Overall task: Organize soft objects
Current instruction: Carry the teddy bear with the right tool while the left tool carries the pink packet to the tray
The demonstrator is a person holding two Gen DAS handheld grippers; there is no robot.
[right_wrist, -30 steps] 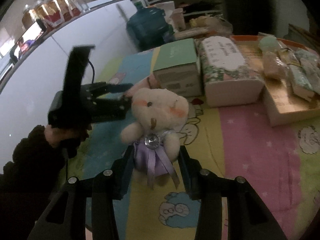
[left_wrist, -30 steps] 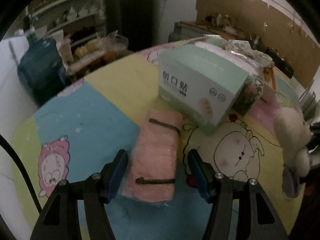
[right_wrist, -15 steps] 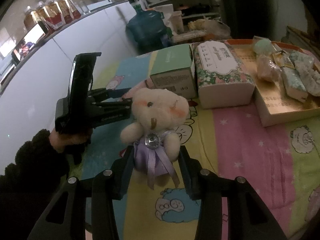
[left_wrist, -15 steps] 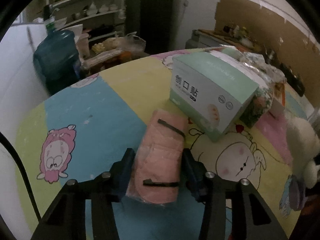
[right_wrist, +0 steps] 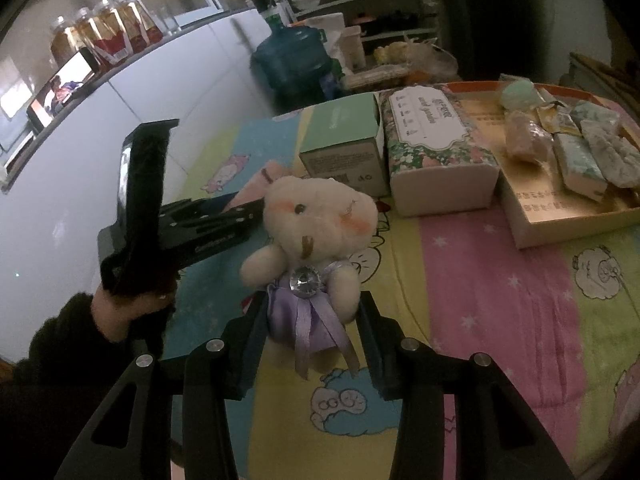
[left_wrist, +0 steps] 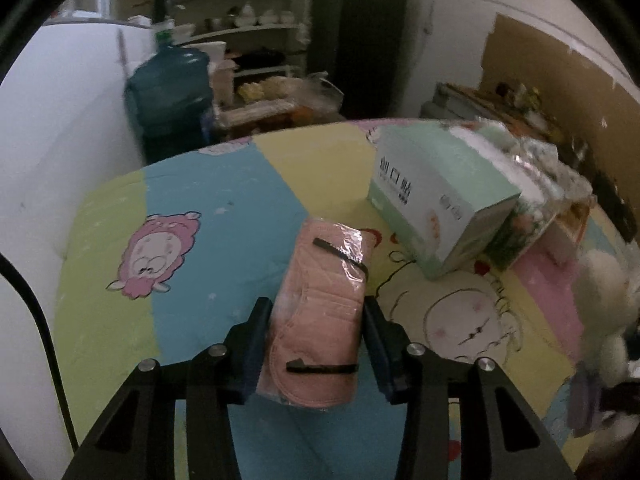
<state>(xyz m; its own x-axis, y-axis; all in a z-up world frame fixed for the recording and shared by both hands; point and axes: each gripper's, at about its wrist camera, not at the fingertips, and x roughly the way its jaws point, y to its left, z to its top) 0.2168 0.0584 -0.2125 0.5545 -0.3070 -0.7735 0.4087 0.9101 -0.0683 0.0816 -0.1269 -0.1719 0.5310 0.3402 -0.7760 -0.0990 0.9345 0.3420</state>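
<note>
Left gripper (left_wrist: 316,344) jaws have just been closing; pads now press both sides of pink mask pack (left_wrist: 320,320), which earlier lay loose between wide-open fingers. Pack's plastic wrap now pinched narrower and wrinkled at grip. Near end of pack appears lifted off cartoon tablecloth (left_wrist: 192,216). Left wrist view has rolled: mint green box (left_wrist: 436,200) sits further right, blue water jug (left_wrist: 172,96) nearer centre. In right wrist view, left gripper now reaches closer behind plush bear (right_wrist: 316,248).
</note>
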